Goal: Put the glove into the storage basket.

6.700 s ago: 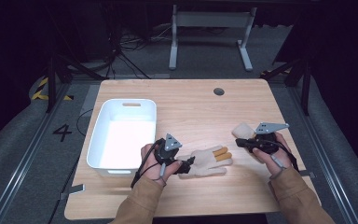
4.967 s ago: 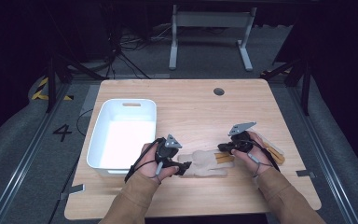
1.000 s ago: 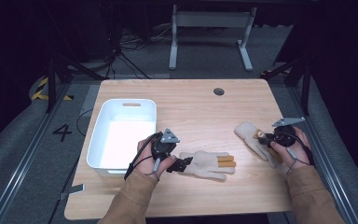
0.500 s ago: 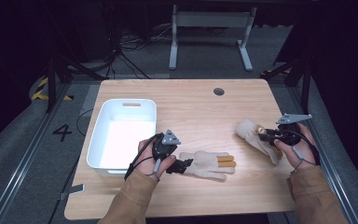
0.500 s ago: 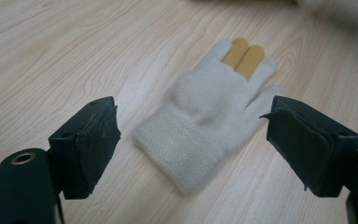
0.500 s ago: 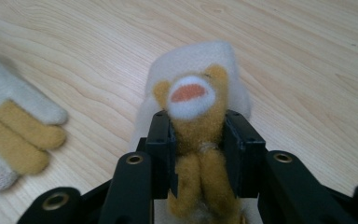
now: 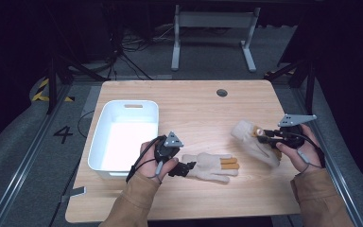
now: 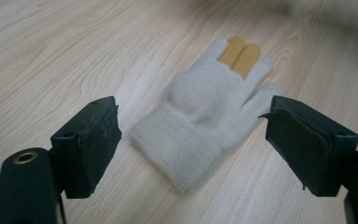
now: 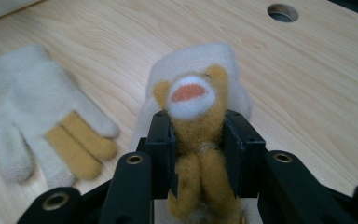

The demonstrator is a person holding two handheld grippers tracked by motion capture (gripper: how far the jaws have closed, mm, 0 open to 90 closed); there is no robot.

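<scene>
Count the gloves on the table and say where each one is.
2. One glove lies flat between the open jaws of the left tool; the other glove is clamped in the right tool.

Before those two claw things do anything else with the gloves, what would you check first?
1. Right gripper shut on the lifted glove: ok.
2. Left gripper open: ok.
3. Flat glove lies between the open jaws, unpinched: ok.
4. Flat glove spread out on the table: ok.
5. White bin has room inside: ok.
6. Lifted glove fully off the table: cannot tell.
</scene>
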